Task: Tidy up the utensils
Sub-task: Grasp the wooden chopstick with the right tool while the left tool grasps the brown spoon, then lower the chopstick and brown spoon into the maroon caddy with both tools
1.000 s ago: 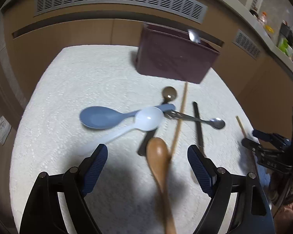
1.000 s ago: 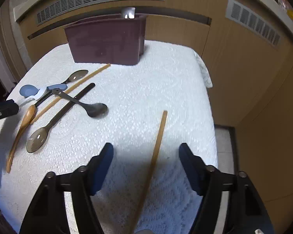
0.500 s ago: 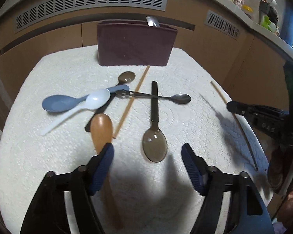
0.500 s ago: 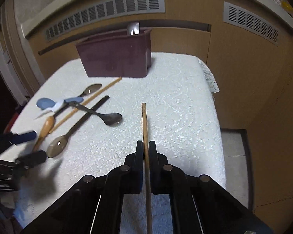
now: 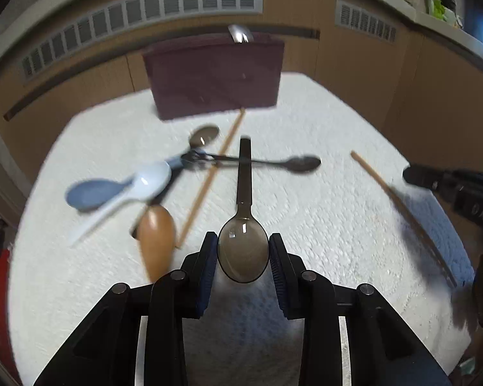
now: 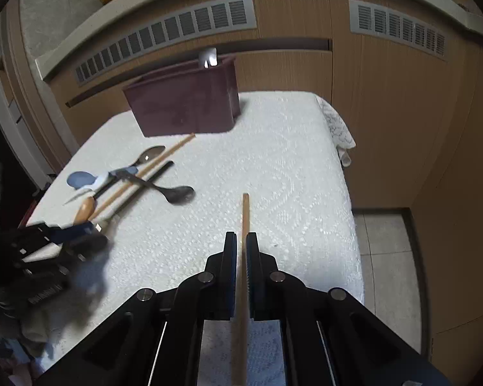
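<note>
My left gripper (image 5: pixel 243 241) is shut on the bowl of a dark translucent spoon (image 5: pixel 243 251) whose black handle points toward the maroon utensil holder (image 5: pixel 214 75). My right gripper (image 6: pixel 241 241) is shut on a wooden chopstick (image 6: pixel 245 212) that points forward over the table; the chopstick also shows in the left wrist view (image 5: pixel 389 189). A second chopstick (image 5: pixel 211 178), a metal spoon (image 5: pixel 301 163), a wooden spoon (image 5: pixel 156 241), a blue spoon (image 5: pixel 93 194) and a white spoon (image 5: pixel 145 181) lie in a pile.
The table carries a white textured cloth (image 5: pixel 322 225). The holder (image 6: pixel 183 103) stands at the far edge with a metal utensil (image 6: pixel 207 56) sticking up from it. Wooden cabinets with vents stand behind. The table's right edge drops to a tiled floor (image 6: pixel 383 241).
My left gripper moved right from the wooden spoon to the dark spoon and closed on its bowl. My right gripper closed on the chopstick and has lifted it.
</note>
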Demonstrator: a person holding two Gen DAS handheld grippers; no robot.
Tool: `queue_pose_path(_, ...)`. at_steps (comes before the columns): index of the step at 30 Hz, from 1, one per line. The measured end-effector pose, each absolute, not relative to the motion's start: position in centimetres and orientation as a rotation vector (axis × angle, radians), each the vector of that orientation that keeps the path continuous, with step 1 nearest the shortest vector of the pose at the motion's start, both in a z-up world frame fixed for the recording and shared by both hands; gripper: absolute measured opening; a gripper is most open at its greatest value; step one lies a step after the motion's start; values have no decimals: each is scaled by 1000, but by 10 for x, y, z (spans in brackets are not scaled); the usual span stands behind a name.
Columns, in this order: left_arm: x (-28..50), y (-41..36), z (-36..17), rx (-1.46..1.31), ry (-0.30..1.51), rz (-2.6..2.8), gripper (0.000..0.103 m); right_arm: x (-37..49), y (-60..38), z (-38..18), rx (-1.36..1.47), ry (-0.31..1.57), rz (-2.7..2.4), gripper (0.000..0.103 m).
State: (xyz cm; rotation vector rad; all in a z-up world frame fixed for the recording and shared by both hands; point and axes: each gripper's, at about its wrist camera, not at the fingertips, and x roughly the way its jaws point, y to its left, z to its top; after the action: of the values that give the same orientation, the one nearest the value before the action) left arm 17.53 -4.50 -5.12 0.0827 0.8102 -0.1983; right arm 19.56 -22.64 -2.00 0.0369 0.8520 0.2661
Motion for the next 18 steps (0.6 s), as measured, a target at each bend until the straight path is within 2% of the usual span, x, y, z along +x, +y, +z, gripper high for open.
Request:
queue_pose_path(3, 171, -35, -27, 74, 748, -187, 33, 201, -225, -28, 29, 890, 270, 9)
queue_pose_path(4, 170, -32, -21, 66, 733, -187, 33, 202, -223, -29, 25, 898, 277, 12)
queue_pose_path(6, 168, -25, -8, 53, 702, -191, 33, 205, -218, -32, 13, 914, 283, 30)
queue_pose_path(8, 167, -20, 0, 52, 680, -185, 33, 210, -212, -35, -2, 920, 273, 33)
queue_pose_path(10, 166, -16, 4, 46, 667, -185, 33, 215, -208, -42, -18, 956, 257, 26)
queue_pose_path(11, 167, -15, 6, 42, 663, -185, 33, 216, -208, -44, -19, 967, 251, 12)
queue_pose_path(12, 168, -14, 8, 38, 661, -187, 33, 216, -207, -44, -26, 960, 242, 6)
queue_pose_path(18, 162, -9, 20, 21, 630, -197, 33, 202, -200, -12, -34, 869, 284, 6)
